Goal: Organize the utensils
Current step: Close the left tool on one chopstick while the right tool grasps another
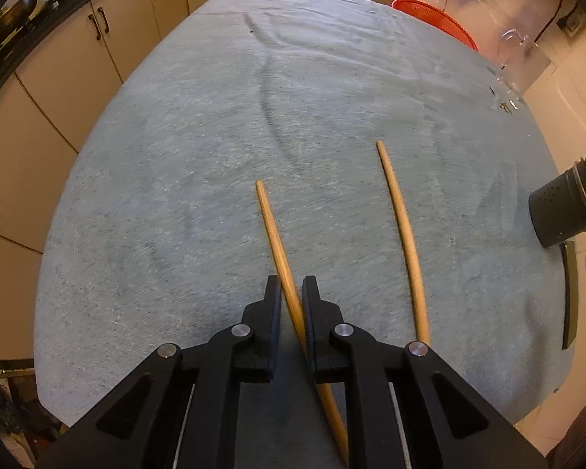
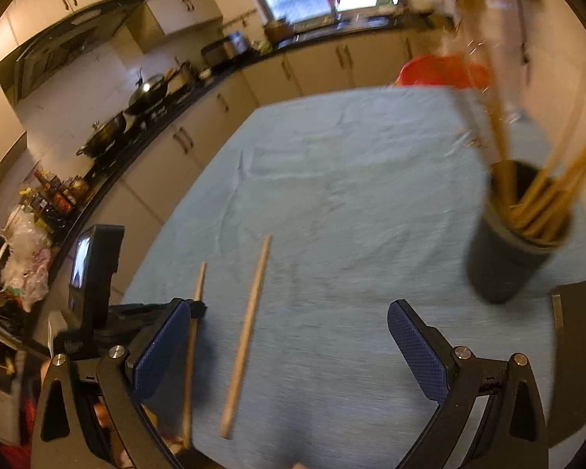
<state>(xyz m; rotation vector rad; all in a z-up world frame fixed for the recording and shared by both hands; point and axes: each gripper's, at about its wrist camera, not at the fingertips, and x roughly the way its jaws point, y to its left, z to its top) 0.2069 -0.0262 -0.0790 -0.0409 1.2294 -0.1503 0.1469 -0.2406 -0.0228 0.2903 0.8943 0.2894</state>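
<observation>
Two wooden chopsticks lie on the blue-grey tablecloth (image 1: 175, 156). My left gripper (image 1: 292, 287) is shut on the left chopstick (image 1: 275, 242), its tip pointing away from me. The second chopstick (image 1: 404, 226) lies free to its right. In the right wrist view my right gripper (image 2: 289, 324) is open and empty above the cloth; the free chopstick (image 2: 246, 336) lies between its fingers and the held chopstick (image 2: 193, 312) is at the left by the left gripper's body (image 2: 93, 273). A dark holder cup (image 2: 515, 246) with several wooden utensils stands at the right, also in the left wrist view (image 1: 562, 211).
A dark flat blade-like object (image 2: 574, 359) lies right of the cup, near the table's right edge. A red basket (image 1: 437, 19) sits past the far edge. Kitchen cabinets and a counter with woks (image 2: 144, 93) run along the left and back.
</observation>
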